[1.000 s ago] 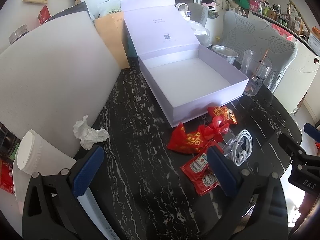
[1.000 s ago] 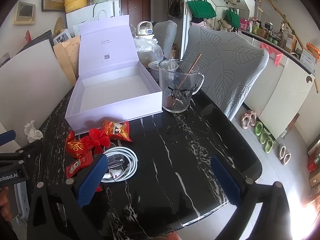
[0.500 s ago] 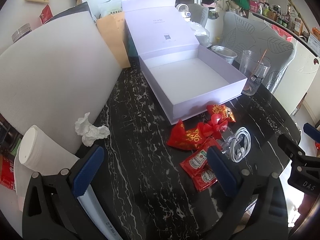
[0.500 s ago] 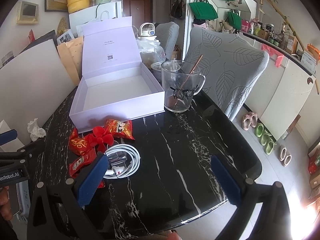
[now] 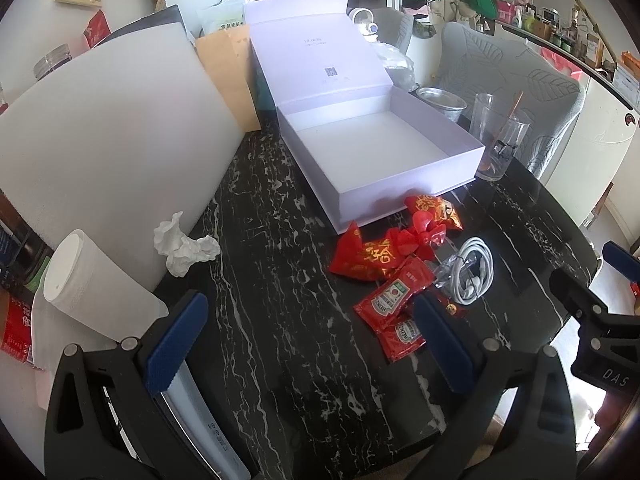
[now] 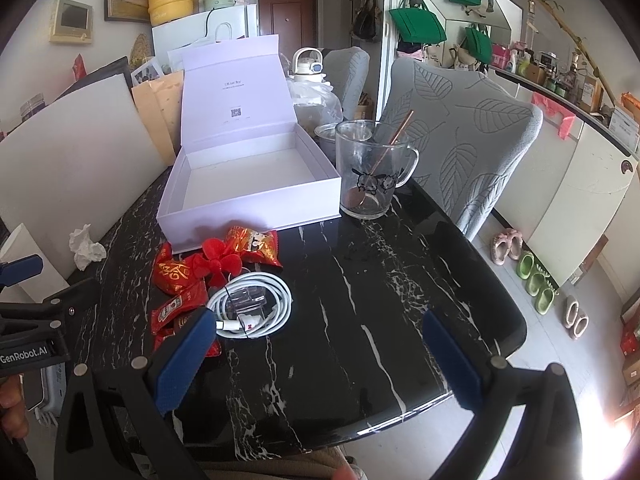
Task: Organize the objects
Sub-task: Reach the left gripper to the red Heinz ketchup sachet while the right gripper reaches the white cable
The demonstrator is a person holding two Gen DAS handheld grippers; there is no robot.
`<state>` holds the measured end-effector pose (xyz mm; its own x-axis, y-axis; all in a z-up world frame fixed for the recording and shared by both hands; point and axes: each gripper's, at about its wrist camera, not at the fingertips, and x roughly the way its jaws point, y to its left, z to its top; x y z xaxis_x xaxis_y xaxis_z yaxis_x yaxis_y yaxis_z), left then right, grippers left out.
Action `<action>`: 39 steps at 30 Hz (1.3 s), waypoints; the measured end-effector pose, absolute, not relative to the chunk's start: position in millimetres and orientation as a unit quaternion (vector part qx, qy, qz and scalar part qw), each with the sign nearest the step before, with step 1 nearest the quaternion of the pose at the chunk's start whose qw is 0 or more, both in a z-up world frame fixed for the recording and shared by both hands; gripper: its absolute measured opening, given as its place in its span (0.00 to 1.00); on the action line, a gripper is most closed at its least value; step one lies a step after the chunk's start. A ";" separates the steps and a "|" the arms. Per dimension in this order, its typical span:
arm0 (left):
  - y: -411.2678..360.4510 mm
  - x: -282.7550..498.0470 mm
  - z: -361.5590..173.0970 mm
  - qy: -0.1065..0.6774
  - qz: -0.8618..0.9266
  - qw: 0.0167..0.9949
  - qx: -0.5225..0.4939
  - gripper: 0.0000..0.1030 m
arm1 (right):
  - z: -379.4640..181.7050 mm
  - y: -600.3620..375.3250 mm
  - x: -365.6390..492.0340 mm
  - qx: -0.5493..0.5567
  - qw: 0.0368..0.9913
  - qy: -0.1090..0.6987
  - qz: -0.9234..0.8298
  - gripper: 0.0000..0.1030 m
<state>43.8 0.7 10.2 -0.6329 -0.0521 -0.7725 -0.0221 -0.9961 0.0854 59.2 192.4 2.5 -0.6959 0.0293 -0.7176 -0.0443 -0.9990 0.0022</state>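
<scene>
Ahead of both claws, past the loose stuff, sits the lavender box (image 5: 384, 152) with its lid flipped up and nothing inside, so we've got a big easy target on the black marble bench (image 5: 280, 320). Both the left claw (image 5: 308, 340) and right claw (image 6: 316, 356) are spread wide, holding nothing, hovering above the bench.

Just in front of the right claw's left finger is the coiled white cable (image 6: 252, 304); we'd grab that first, pinching across the bundle so it doesn't unspool. Beyond it lie the red snack packets (image 6: 176, 272) and a red flower thing (image 6: 218, 262), with ketchup sachets (image 5: 394, 300) nearest the left claw's right finger. Those flat sachets probably need a low, edge-on pinch.
</scene>
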 end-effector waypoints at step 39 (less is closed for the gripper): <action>7.3 2.0 -46.0 -0.034 -0.865 -0.101 0.490 0.94 | -63.6 171.3 4.8 -0.435 -0.140 0.009 0.889 1.00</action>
